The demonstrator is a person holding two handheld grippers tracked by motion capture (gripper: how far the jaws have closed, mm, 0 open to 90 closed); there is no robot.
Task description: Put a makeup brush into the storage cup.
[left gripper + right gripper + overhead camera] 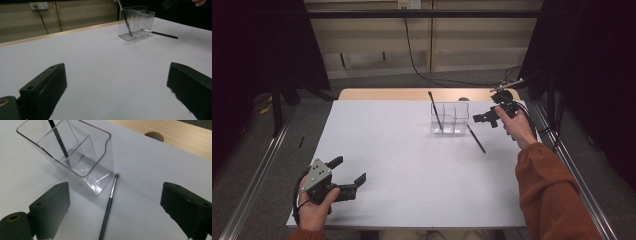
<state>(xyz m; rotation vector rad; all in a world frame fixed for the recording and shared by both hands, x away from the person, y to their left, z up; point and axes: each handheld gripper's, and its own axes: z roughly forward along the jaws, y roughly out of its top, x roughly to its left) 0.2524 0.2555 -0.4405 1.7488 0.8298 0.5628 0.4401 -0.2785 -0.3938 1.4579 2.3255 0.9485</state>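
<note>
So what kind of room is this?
Probably a lab or test room set up for filming. A plain white table stands between dark curtains, metal rails run along the floor, and a person holds camera grippers.

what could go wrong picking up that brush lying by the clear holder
The brush lies flat on the table with its tip touching or nearly touching the clear holder, so the open right tongs could bump and shift the light holder. A thin, flat handle may slip or roll out of the grip. Knocking the holder could also tip the other brush leaning inside it.
</note>
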